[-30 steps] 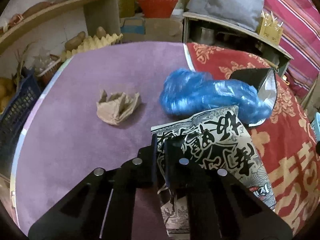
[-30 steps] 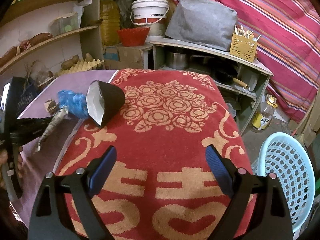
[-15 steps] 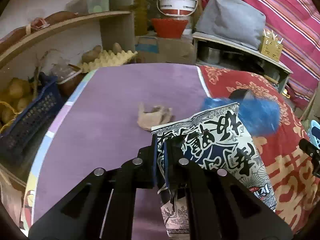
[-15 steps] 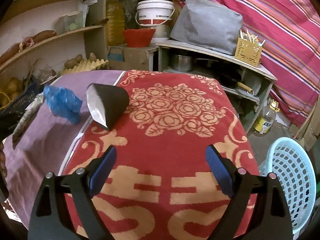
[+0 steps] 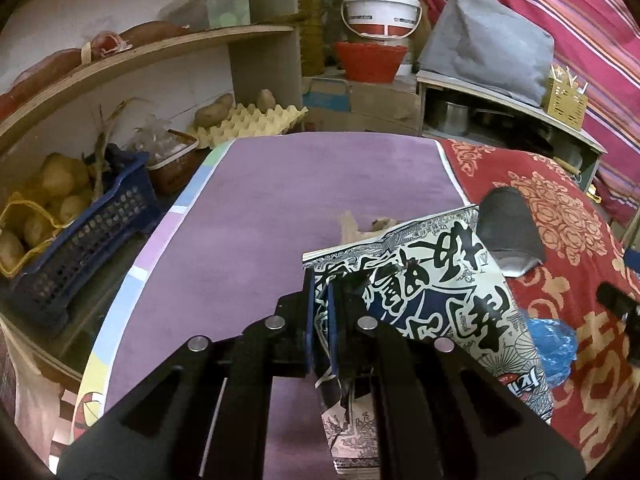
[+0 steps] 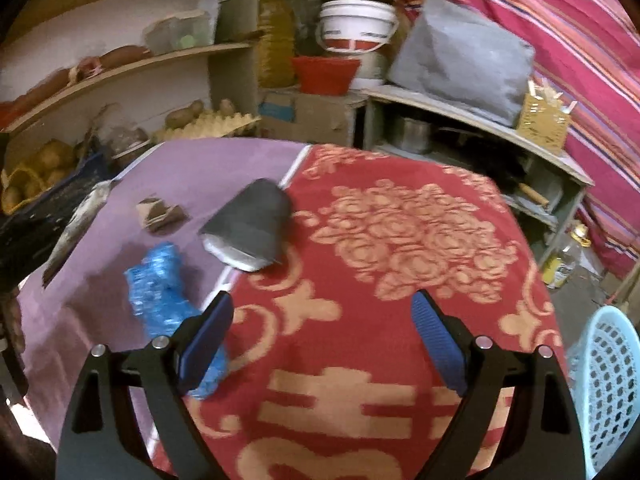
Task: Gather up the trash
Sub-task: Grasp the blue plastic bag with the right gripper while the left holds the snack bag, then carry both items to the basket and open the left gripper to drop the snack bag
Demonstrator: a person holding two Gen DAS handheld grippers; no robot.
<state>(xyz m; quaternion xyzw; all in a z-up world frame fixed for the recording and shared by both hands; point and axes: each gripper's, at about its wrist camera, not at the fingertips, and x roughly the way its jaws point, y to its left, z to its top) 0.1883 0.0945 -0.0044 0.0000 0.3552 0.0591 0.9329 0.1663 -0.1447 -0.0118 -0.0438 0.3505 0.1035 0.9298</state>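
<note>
Left claw (image 5: pixel 320 312) clamped tight on printed snack wrapper (image 5: pixel 432 292), lifted over purple desk (image 5: pixel 280 200). Right claw (image 6: pixel 324 340) spread wide, empty; blue plastic bag (image 6: pixel 160 292) just beside its left finger.

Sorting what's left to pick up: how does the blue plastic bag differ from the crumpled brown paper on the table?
The blue plastic bag is shiny and long; the crumpled brown paper is dull and looks smaller. The bag lies close to the open right hand-held gripper, by the seam between the purple cloth and red cloth; the paper sits farther back, wholly on the purple. Both lie loose on the table, ungripped.
</note>
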